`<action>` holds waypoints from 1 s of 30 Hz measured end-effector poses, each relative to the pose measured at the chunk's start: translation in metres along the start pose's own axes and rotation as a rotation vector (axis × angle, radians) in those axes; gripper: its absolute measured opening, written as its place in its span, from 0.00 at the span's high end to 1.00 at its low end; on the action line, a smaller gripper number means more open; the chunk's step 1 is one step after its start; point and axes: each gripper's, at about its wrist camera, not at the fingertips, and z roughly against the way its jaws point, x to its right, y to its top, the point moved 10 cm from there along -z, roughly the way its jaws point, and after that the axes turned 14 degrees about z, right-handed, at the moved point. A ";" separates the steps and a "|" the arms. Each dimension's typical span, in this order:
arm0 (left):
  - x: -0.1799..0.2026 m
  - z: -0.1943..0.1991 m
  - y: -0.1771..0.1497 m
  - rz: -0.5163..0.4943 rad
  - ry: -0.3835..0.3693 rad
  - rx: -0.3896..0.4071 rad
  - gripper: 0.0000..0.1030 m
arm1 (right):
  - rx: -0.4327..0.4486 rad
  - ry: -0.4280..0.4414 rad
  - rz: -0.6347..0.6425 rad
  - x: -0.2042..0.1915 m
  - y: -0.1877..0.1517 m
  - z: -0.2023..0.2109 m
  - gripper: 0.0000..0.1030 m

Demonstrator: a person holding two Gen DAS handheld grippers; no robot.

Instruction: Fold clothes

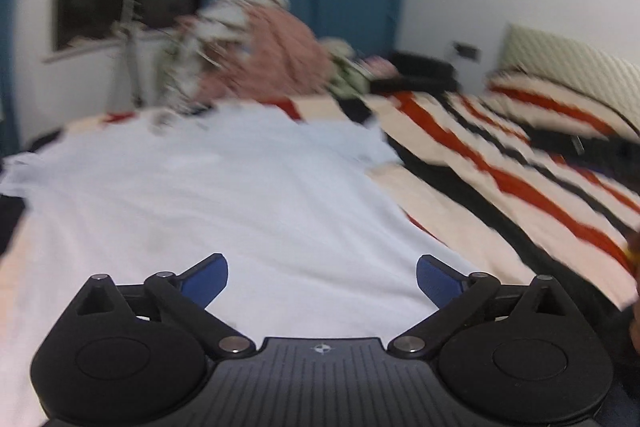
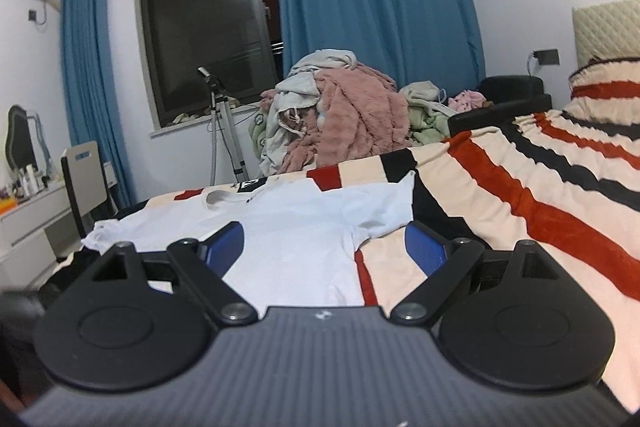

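A white T-shirt [image 1: 208, 195] lies spread flat on the striped bed, collar at the far end; in the right wrist view the white T-shirt [image 2: 296, 227] shows both sleeves out to the sides. My left gripper [image 1: 322, 281] hovers over the shirt's near hem, its blue pads wide apart and nothing between them. My right gripper [image 2: 324, 247] stands open above the shirt's right side edge, over cloth and blanket, gripping nothing. The left wrist view is blurred by motion.
The bed's blanket [image 2: 540, 195] with red, black and cream stripes stretches to the right. A heap of clothes [image 2: 344, 119] rises beyond the bed's far edge. A tripod [image 2: 224, 131] and a desk with a chair [image 2: 80, 183] stand at the left by the window.
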 end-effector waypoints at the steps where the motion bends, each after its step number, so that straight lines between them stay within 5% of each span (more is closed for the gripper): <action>1: -0.008 0.004 0.006 0.024 0.011 0.028 0.00 | -0.002 0.003 0.011 -0.003 0.000 -0.001 0.14; 6: -0.039 0.023 0.022 0.119 0.057 0.134 0.00 | -0.015 0.019 0.054 -0.020 -0.001 -0.008 0.14; 18: -0.058 0.034 0.028 0.199 0.094 0.154 0.00 | -0.054 0.026 0.079 -0.032 -0.005 -0.017 0.14; 22: -0.058 0.031 0.022 0.193 0.151 0.136 0.00 | -0.066 0.025 0.061 -0.029 -0.007 -0.019 0.14; 26: -0.055 0.039 0.023 0.230 0.283 0.036 0.01 | -0.103 0.028 0.002 -0.019 -0.013 -0.025 0.14; 30: -0.013 0.083 0.045 0.170 0.332 -0.015 0.00 | -0.131 0.033 -0.084 -0.005 -0.019 -0.029 0.14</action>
